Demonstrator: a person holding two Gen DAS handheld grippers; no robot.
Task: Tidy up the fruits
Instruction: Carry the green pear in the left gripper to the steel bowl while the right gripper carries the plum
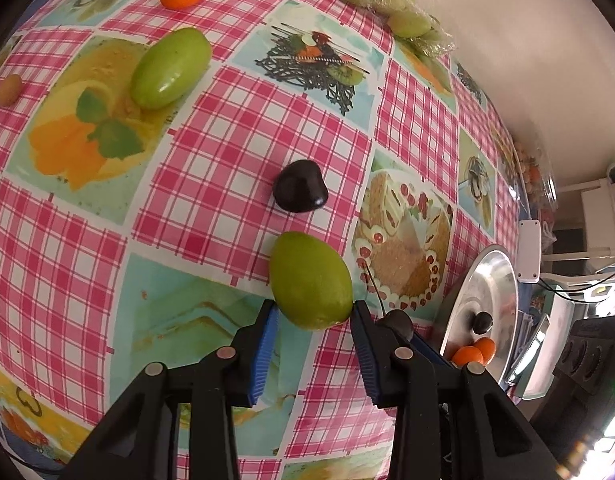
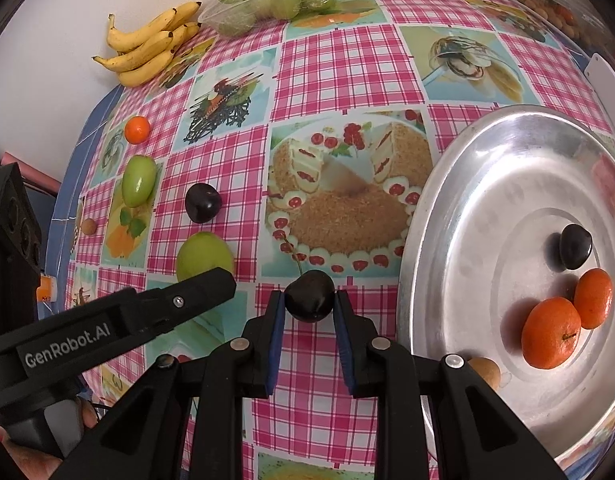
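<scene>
Your left gripper (image 1: 313,314) is open about as wide as the green oval fruit (image 1: 310,280) lying on the checkered pink counter (image 1: 211,184). Its blue pads (image 1: 265,356) stand at both sides of this fruit; the right one touches it, but for the left one I cannot tell. Your right gripper (image 2: 309,306) is narrowly open, and its pads (image 2: 276,340) press on a dark round cherry with a stem (image 2: 310,296). Just right of it sits the round metal tray (image 2: 459,208), holding two orange mandarins (image 2: 551,332), one dark cherry (image 2: 575,246) and a small brown fruit (image 2: 485,372). Another dark plum-like fruit (image 2: 202,202) lies on the counter, beyond the green one.
</scene>
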